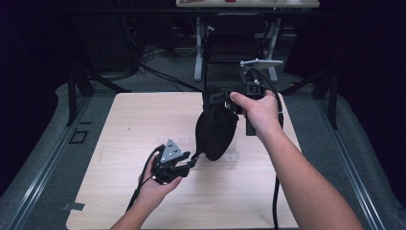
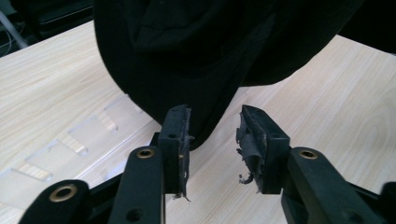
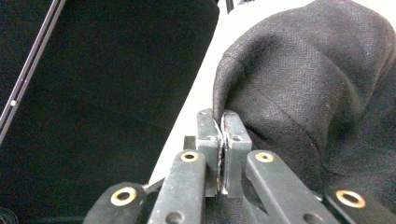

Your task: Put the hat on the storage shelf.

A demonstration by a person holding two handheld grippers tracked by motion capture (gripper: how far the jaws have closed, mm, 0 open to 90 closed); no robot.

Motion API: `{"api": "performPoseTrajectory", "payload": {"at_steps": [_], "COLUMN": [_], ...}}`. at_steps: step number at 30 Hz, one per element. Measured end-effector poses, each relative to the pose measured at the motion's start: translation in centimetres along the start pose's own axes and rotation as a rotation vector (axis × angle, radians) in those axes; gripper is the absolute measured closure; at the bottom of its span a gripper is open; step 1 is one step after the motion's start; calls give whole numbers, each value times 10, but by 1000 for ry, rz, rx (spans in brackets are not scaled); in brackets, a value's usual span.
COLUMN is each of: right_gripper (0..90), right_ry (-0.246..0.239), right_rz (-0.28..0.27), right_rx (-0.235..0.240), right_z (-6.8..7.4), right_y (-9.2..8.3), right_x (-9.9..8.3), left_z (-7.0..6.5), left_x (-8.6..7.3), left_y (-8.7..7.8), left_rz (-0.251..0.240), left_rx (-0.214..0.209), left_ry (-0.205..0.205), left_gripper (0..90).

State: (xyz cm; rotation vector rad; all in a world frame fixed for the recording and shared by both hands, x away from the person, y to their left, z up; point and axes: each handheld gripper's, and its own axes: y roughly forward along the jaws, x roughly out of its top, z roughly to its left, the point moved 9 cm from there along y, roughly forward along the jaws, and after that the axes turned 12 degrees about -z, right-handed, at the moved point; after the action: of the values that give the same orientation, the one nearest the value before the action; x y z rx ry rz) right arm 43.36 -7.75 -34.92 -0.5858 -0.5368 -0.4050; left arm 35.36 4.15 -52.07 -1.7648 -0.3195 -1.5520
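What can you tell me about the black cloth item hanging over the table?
The black cloth item looks like woven fabric, folded into a rounded pouch shape. It hangs above the wooden table, its upper edge pinched in the shut right gripper. Its lowest tip dangles just beyond the left gripper, whose pads stand apart, not pressing it.

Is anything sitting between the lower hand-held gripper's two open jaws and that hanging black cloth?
No. In the left gripper view, the left hand-held gripper has its jaws apart just below the tip of the hanging black cloth, with just bare light wooden table behind the gap.
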Motion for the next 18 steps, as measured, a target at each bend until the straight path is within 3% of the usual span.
{"api": "performPoseTrajectory", "payload": {"at_steps": [10,18], "right_gripper": [877,872], "right_ry": [-1,-4], "right_rz": [0,1], "right_rx": [4,8], "right_z": [3,4], "right_y": [2,2], "right_x": [-2,-2], "left_z": [2,3], "left_x": [-6,-7], "left_y": [9,9], "left_rz": [29,33], "left_rx": [27,31], "left_ry": [20,50], "left_gripper": [790,820]}}
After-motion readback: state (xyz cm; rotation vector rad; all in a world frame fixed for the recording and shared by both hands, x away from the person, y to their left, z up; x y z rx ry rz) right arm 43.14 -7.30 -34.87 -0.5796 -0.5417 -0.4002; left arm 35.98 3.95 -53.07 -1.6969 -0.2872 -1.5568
